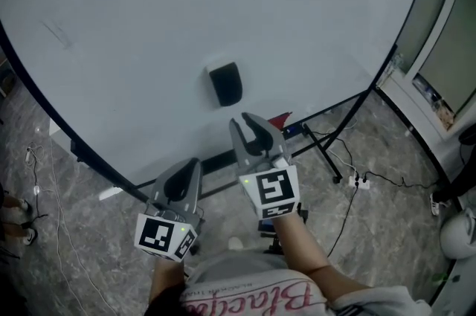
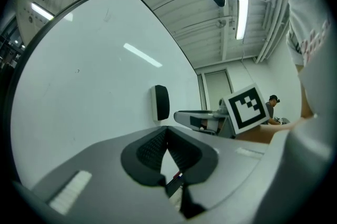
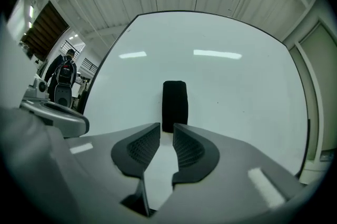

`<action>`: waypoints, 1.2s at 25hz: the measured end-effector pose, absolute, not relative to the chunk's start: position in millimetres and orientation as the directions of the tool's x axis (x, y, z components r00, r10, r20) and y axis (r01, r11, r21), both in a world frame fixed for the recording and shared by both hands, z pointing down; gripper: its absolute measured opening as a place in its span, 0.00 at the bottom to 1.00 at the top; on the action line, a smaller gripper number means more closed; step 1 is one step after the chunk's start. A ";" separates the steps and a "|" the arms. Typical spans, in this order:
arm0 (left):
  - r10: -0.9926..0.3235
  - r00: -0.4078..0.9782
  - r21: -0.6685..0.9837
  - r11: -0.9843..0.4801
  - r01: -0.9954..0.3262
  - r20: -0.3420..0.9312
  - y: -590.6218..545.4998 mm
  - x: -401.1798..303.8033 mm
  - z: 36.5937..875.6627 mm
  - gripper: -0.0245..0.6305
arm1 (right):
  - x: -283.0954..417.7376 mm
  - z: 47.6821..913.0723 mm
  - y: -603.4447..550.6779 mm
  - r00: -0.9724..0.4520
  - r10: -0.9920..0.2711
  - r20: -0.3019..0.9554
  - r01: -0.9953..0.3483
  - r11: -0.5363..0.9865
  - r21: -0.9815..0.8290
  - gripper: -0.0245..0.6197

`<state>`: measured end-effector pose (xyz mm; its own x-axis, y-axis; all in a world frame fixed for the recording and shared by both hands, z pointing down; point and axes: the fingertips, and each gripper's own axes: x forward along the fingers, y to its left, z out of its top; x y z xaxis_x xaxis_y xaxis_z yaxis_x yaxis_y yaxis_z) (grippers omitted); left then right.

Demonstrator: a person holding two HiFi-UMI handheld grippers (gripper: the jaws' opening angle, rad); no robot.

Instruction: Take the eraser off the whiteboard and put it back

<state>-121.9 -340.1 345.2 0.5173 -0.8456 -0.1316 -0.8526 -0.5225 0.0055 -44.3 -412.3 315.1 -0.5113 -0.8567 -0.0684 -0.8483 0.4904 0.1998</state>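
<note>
**Eraser sitting on the whiteboard, just ahead of the right hand-held gripper**

At the far left of the head view, the grey stone floor is showing below the whiteboard's dark edge. The whiteboard is filling most of that view, and its surface is looking clean.

The left hand-held gripper is hanging low and left of centre, pointing at the board's lower edge. In its own view, the left hand-held gripper is showing its jaws closed tip to tip, with nothing held between them. It is staying well to the left of the eraser and below it.

The black eraser is sticking to the board near the middle, standing upright on the white surface. From the left gripper view, the eraser is showing side-on against the whiteboard. There the tips of the right hand-held gripper are stopping just short of it, near but apart.

The right hand-held gripper is pointing straight at the eraser from just below it. In its own view, the right hand-held gripper is keeping its jaws a narrow gap apart and is gripping nothing. The eraser is lining up with that gap, just beyond the tips and not between the pads.

Farther right, black cables are trailing across the floor beside the board's stand.
</note>
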 end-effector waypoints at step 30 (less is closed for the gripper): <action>-0.802 0.587 0.024 -0.592 -0.805 -0.109 -256.0 -76.4 350.4 0.03 | -34.4 349.8 -261.9 -0.631 -0.776 -0.006 -0.761 0.617 0.201 0.04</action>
<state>-76.4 -256.0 350.4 0.5870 -0.8022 -0.1093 -0.8052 -0.5925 0.0238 -34.4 -261.9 349.8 -0.6308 -0.7759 -0.0062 -0.7608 0.6170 0.2011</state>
